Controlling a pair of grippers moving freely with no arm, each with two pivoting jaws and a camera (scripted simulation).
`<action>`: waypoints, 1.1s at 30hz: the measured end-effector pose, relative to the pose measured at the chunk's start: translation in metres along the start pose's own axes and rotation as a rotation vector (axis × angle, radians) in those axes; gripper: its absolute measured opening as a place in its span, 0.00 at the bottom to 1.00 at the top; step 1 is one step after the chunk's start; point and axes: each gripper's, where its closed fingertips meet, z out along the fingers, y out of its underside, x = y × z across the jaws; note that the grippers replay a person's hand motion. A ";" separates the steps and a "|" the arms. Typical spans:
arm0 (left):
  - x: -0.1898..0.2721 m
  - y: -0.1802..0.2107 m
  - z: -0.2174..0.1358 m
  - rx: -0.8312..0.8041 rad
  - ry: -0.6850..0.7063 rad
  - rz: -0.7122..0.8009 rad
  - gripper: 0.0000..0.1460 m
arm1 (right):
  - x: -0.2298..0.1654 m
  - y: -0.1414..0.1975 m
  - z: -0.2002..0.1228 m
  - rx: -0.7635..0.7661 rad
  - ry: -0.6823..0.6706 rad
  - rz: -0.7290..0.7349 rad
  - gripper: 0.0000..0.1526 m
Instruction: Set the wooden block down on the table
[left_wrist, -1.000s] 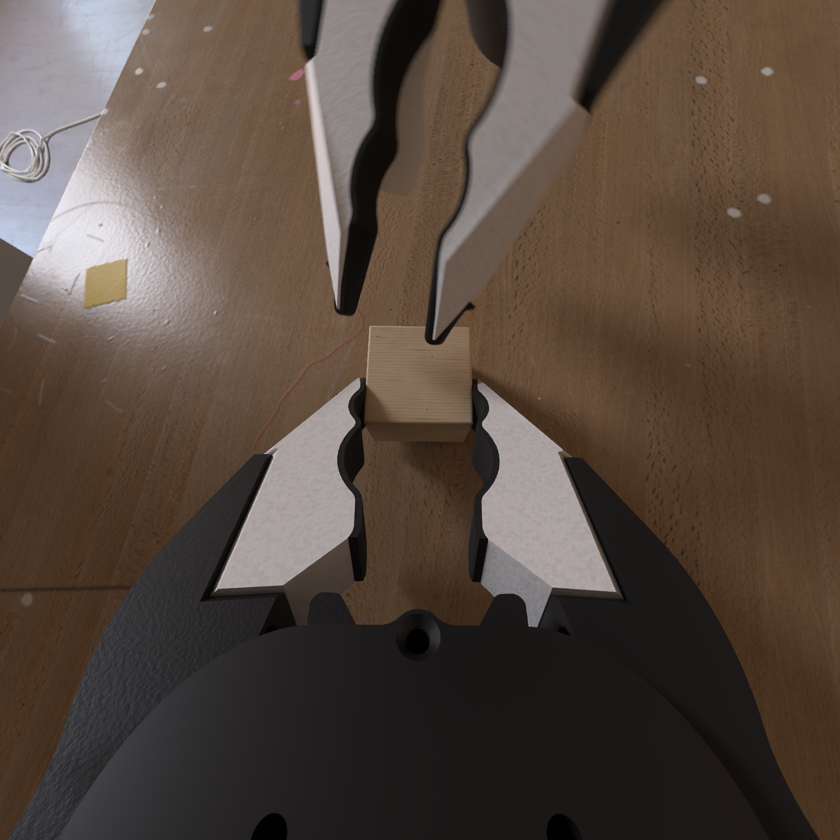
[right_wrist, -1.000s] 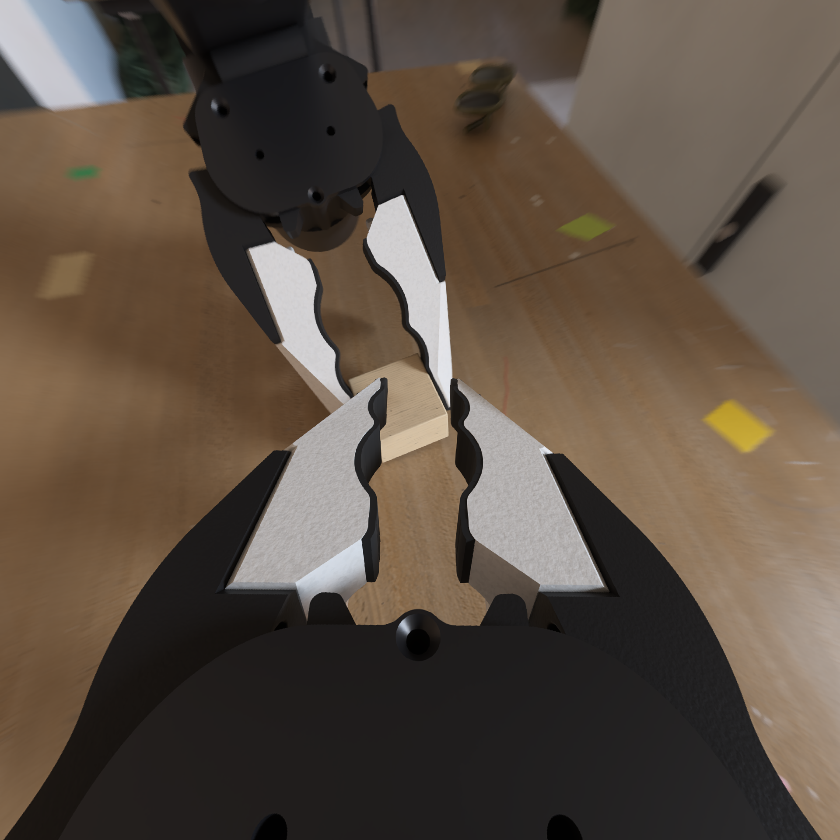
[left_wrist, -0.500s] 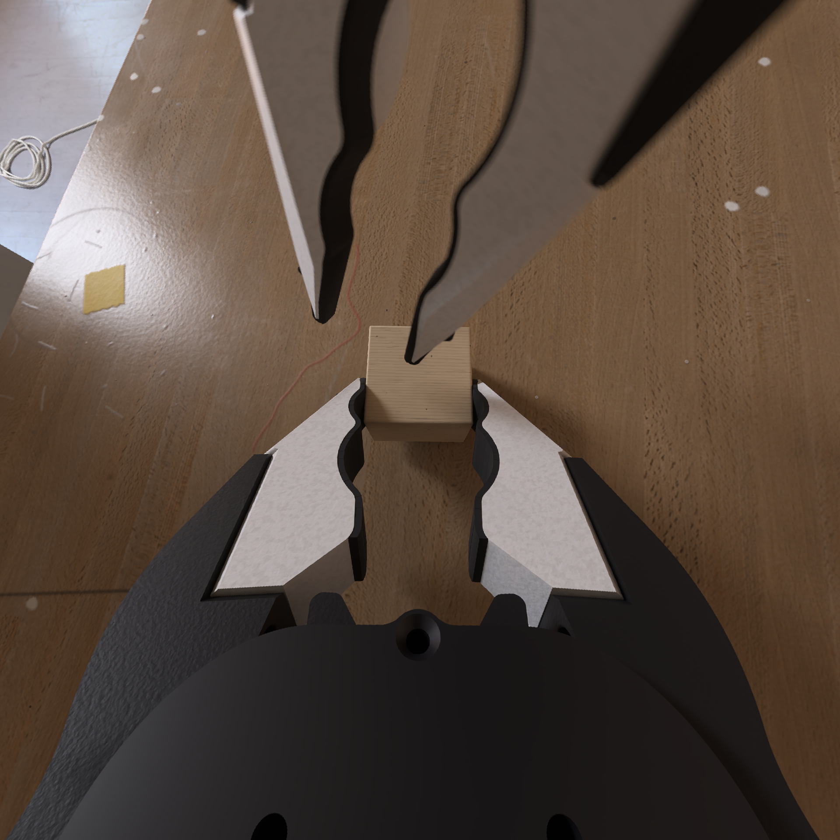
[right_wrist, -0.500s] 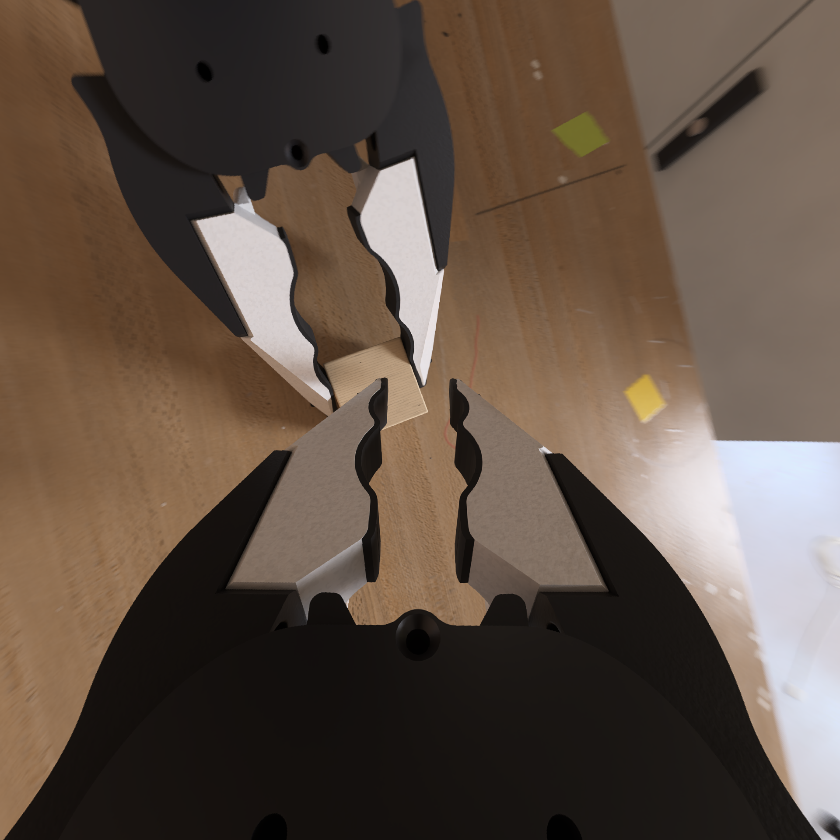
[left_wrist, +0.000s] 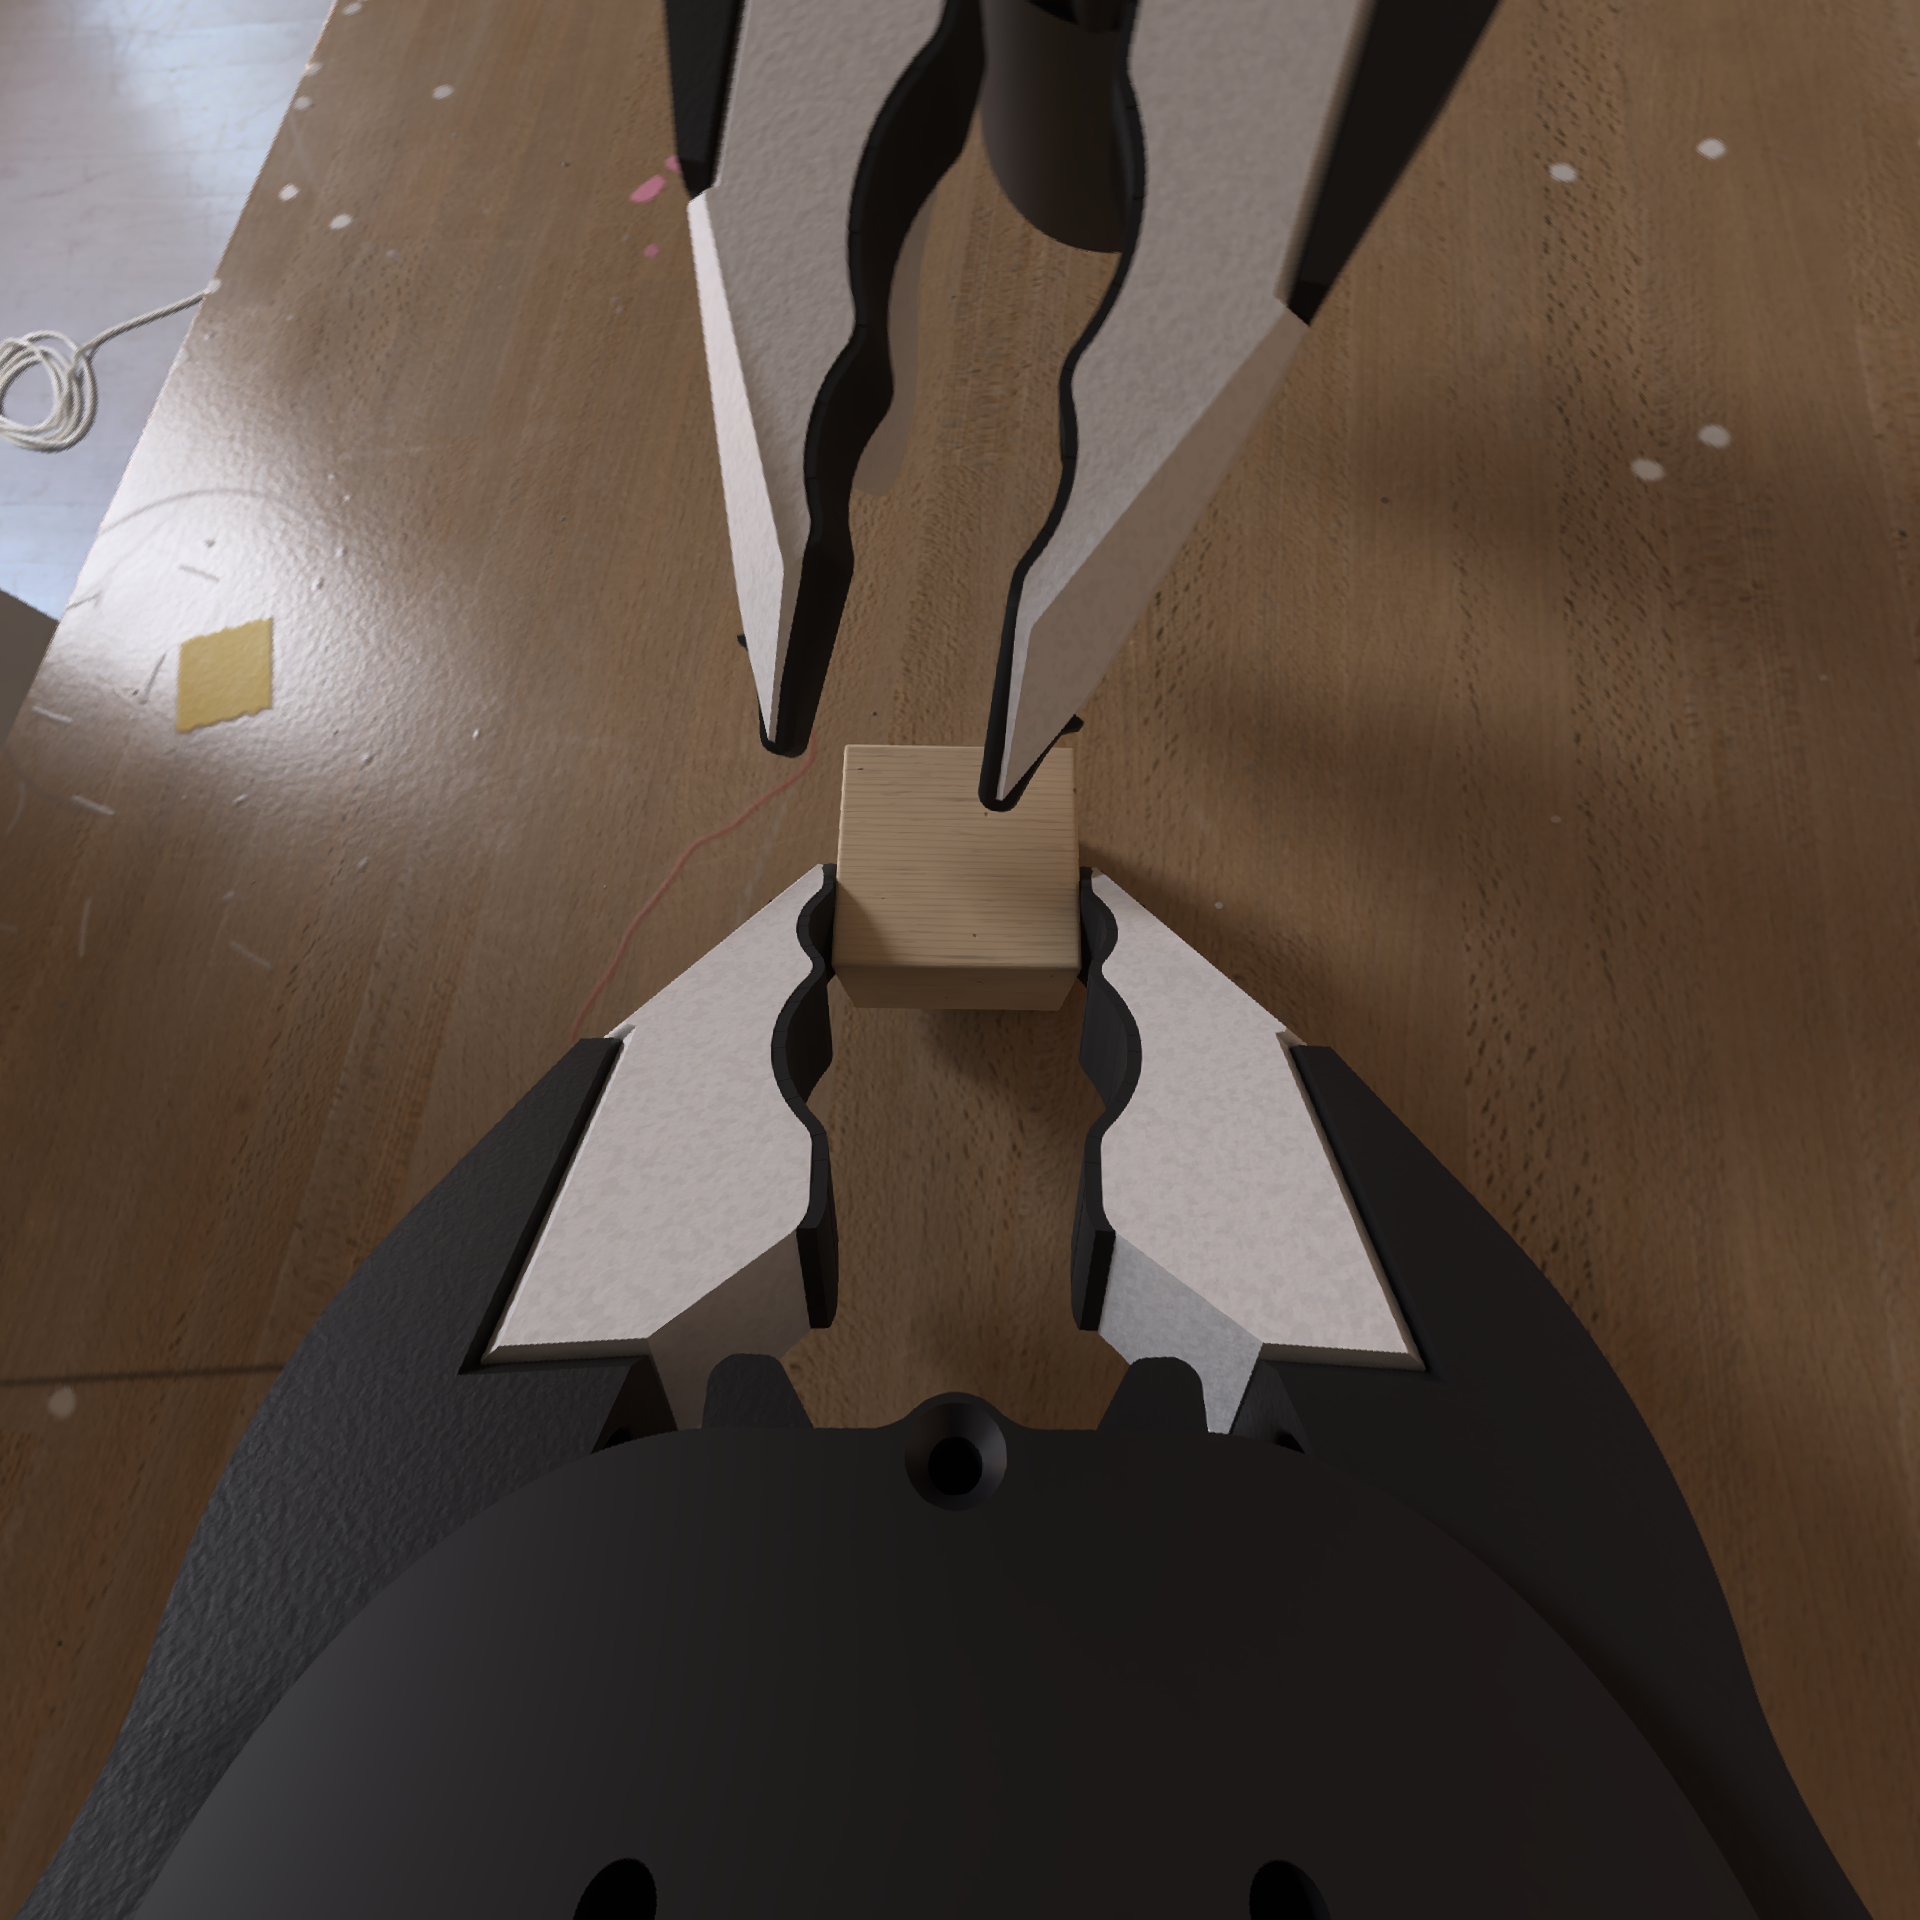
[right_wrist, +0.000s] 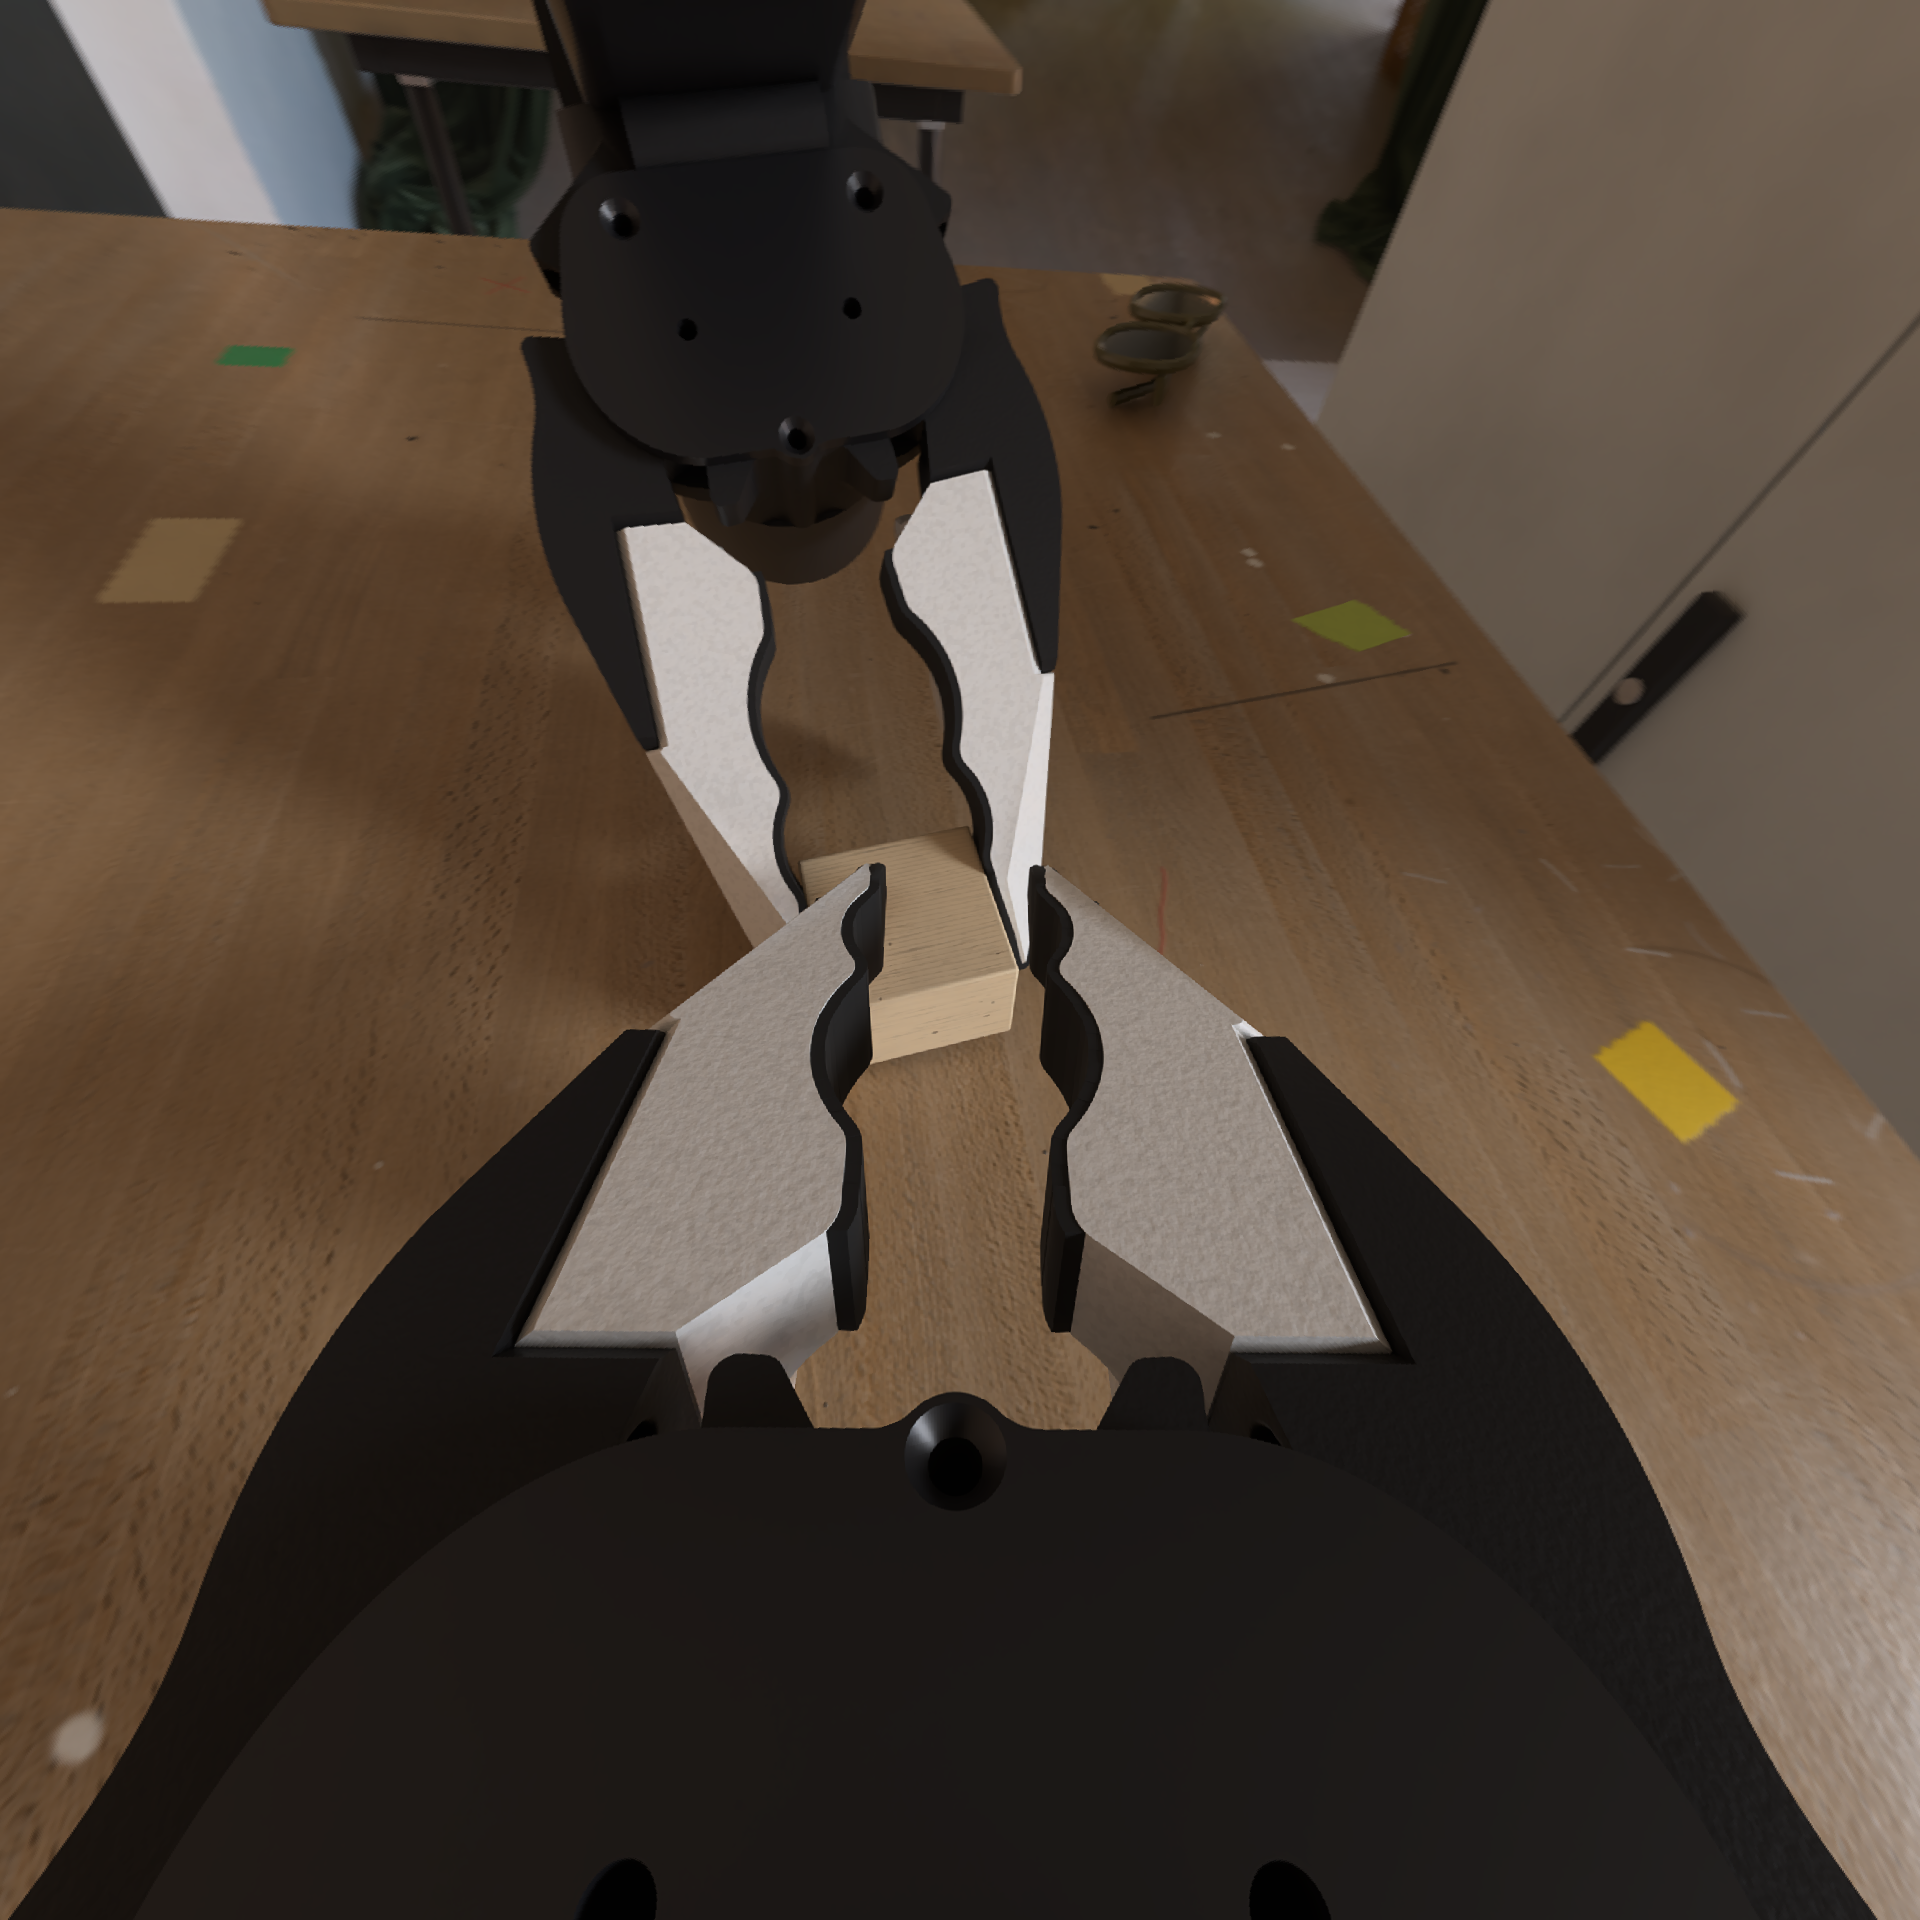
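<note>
I am gripping the pale, square-edged wooden block (left_wrist: 956, 891) with my left gripper (left_wrist: 956, 914); its jaws are closing on the block's two opposite sides, both white fingertips touching it. Whether the block is touching the brown wood-grain surface (left_wrist: 1507, 935) I cannot tell: in the right wrist view its lower edge (right_wrist: 940, 1029) is sitting close against the grain.

My right gripper (right_wrist: 954, 883) is hanging opposite, pointing back at the left one. Its jaws are standing apart and holding nothing. In the left wrist view, one of its fingertips (left_wrist: 1013, 774) is overlapping the block's far top corner while the other is lying just beside the far left edge, clear of the wood.

Elsewhere on the surface, a yellow tape square (right_wrist: 1665, 1081), a yellow-green patch (right_wrist: 1349, 625), a small green patch (right_wrist: 255, 356) and a dark coiled object (right_wrist: 1158, 332) are lying well apart from the block. A thin red thread (left_wrist: 675, 873) is trailing just left of the left gripper's jaws.
</note>
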 end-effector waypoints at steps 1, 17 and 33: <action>0.001 0.000 0.000 0.000 0.010 0.010 0.31 | -0.001 0.000 0.000 -0.004 -0.029 0.010 0.18; 0.002 0.002 0.000 -0.016 0.020 0.014 0.31 | -0.005 0.002 -0.004 -0.087 0.086 0.078 0.15; 0.004 0.001 -0.001 0.000 0.044 0.037 0.31 | -0.007 0.003 -0.010 0.007 -0.004 0.066 0.15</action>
